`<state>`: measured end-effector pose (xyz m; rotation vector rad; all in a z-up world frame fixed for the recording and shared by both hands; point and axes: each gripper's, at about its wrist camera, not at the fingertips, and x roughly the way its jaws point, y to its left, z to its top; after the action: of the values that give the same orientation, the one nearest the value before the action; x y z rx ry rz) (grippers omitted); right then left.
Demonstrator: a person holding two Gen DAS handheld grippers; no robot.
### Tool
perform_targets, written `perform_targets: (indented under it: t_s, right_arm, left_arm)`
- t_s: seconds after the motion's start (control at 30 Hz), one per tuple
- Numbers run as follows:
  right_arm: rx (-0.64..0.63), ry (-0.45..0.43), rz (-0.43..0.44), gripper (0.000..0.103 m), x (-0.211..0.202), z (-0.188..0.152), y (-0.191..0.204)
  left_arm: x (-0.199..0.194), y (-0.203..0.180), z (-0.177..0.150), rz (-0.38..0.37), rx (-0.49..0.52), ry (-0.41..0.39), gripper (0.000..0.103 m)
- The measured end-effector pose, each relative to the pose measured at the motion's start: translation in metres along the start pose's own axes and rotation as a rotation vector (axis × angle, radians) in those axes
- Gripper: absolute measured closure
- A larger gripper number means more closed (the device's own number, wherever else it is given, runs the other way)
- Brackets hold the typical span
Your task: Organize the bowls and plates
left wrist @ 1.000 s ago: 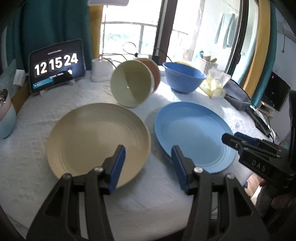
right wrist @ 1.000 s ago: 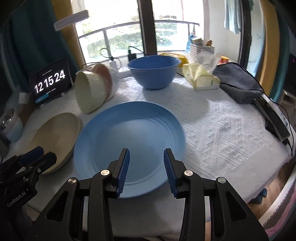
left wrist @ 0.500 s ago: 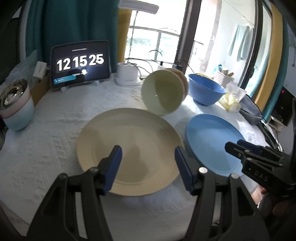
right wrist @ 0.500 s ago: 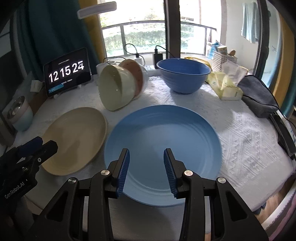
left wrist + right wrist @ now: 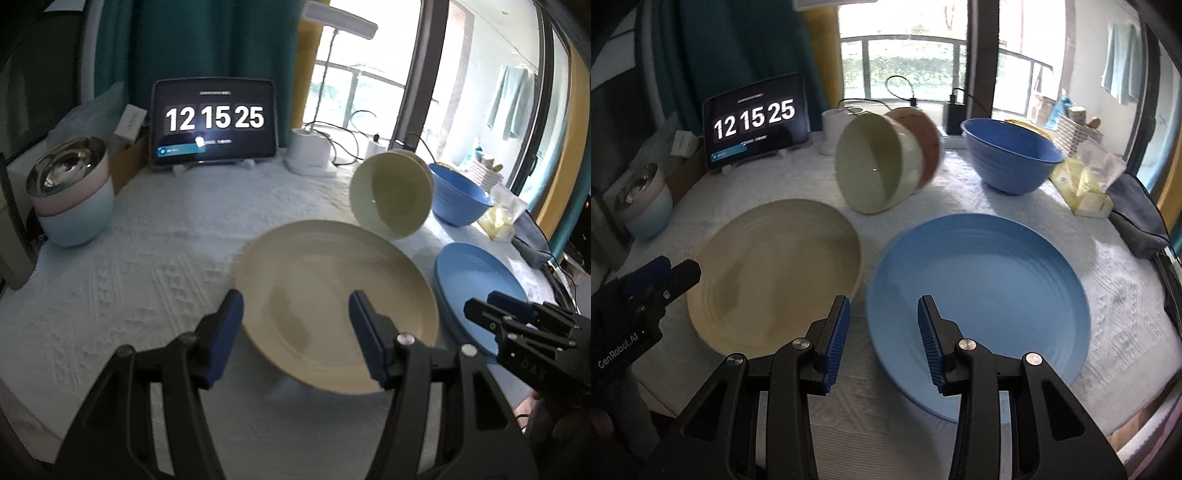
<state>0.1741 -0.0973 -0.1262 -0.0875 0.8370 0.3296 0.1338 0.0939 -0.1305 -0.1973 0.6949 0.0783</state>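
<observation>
A cream plate (image 5: 336,302) (image 5: 775,273) lies on the white tablecloth, a blue plate (image 5: 982,306) (image 5: 480,288) to its right. Behind them a pale green bowl (image 5: 875,173) (image 5: 391,199) lies on its side, nested in a terracotta bowl (image 5: 923,144). A big blue bowl (image 5: 1012,158) (image 5: 458,199) stands upright at the back right. My left gripper (image 5: 295,328) is open and empty over the cream plate's near edge. My right gripper (image 5: 882,332) is open and empty over the blue plate's near left edge.
A tablet clock (image 5: 214,122) stands at the back. Stacked pastel bowls with a steel one on top (image 5: 70,192) sit at the far left. A white charger (image 5: 310,155), a tissue pack (image 5: 1086,188) and a dark cloth (image 5: 1137,218) lie toward the back and right.
My left gripper has swung left and now centres on the cream plate, jaws wider. My right gripper has drifted left toward the gap between the plates. Nothing was grasped.
</observation>
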Motion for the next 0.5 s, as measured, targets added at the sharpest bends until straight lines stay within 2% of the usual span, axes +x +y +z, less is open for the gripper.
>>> perform_targets:
  t_s: [0.3,0.5]
  right_arm:
    - [-0.031,0.025,0.016,0.063,0.012,0.001,0.023]
    - [-0.028,0.063,0.032,0.063,0.026,-0.002,0.035]
  left_arm:
    - [0.01,0.027,-0.003,0.025,-0.03,0.022,0.042]
    - [0.02,0.036,-0.004,0.016,-0.036,0.044,0.042]
